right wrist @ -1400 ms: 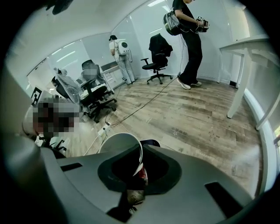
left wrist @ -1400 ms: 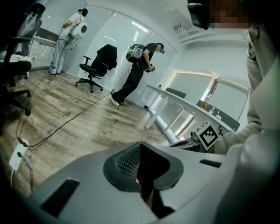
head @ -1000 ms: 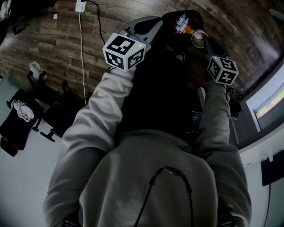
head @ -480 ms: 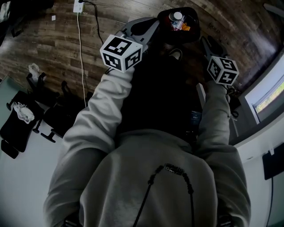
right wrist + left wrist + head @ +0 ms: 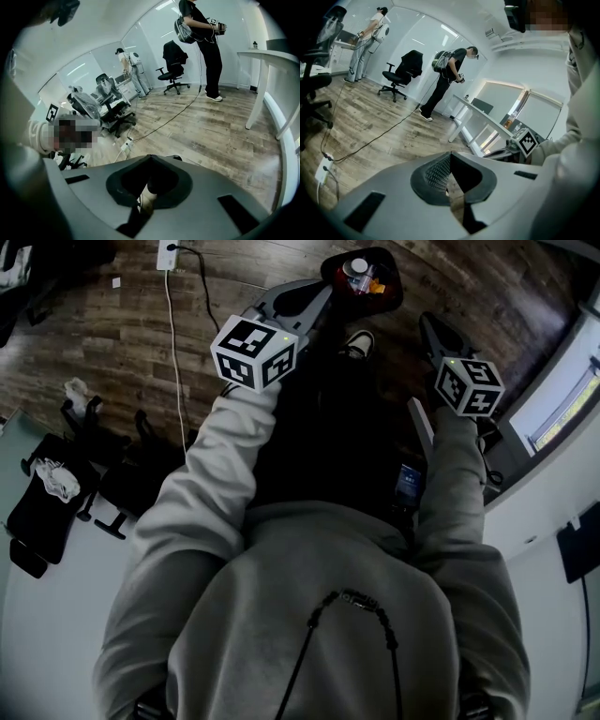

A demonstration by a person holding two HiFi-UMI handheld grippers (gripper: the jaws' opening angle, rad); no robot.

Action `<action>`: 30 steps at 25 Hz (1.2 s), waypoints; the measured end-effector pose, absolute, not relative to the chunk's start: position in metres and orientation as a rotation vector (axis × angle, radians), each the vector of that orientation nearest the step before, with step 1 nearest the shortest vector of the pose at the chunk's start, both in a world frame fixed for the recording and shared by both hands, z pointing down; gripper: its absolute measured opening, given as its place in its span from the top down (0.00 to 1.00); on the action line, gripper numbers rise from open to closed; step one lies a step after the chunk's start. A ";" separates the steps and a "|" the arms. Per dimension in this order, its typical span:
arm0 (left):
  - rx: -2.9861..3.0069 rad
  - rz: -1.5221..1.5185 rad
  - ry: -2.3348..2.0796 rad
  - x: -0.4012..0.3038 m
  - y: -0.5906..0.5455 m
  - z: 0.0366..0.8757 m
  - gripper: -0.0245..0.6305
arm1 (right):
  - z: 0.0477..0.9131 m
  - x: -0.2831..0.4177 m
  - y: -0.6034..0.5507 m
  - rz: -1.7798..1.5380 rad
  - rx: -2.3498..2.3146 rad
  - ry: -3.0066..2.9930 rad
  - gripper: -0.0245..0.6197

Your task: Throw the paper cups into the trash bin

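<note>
The right hand-held gripper (image 5: 150,158) is clenched on nothing. Its dark jaws have just snapped back together, and only the brown wood-plank floor (image 5: 220,126) shows past their tips. A second ago those jaws pinched a pale paper cup by its rim just above the bin's mouth, and half a second ago it had already left them. The left hand-held gripper (image 5: 449,157), grey with ribbed black pads, is likewise closed and empty.

Outward from the grippers, the round black trash bin (image 5: 397,287), reddish inside, stands on the floor just beyond the person's white-soled shoe (image 5: 358,341). A round white-rimmed shape (image 5: 358,266) lies among the rubbish inside it. I judge that to be the dropped cup, though it is too small to be sure. The bin now looks smaller and farther from both grippers than before, so the person seems to be straightening up. This cup's throw reads as done, and with no other cup in view, the next one has yet to be found
</note>
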State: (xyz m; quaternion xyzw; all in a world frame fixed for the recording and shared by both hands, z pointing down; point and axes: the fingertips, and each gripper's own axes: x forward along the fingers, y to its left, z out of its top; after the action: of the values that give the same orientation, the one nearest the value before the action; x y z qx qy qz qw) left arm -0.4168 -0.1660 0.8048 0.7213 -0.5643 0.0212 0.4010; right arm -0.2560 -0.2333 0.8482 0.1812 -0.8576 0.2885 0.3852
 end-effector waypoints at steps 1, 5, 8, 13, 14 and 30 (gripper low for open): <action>1.826 0.057 -1.416 -0.416 -0.164 0.793 0.96 | 0.833 -0.256 -0.230 0.747 0.453 -2.188 0.93; 1.825 0.074 -1.385 -0.413 -0.154 0.753 0.96 | 0.773 -0.256 -0.225 0.697 0.424 -2.200 0.93; 1.837 0.096 -1.386 -0.410 -0.143 0.718 0.96 | 0.730 -0.253 -0.219 0.671 0.410 -2.223 0.93; 1.875 0.123 -1.371 -0.405 -0.134 0.680 0.96 | 0.683 -0.255 -0.212 0.612 0.409 -2.263 0.93; 1.872 0.118 -1.380 -0.404 -0.133 0.673 0.96 | 0.677 -0.254 -0.210 0.614 0.412 -2.269 0.93; 2.067 0.066 -1.628 -0.446 -0.175 0.491 0.96 | 0.509 -0.288 -0.239 0.455 0.443 -2.524 0.93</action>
State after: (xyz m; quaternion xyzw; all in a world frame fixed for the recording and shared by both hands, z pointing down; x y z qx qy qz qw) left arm -0.4459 -0.1751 0.4906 0.7599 -0.5987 0.0243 0.2521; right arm -0.2885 -0.2393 0.5086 0.1640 -0.9347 0.1686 0.2664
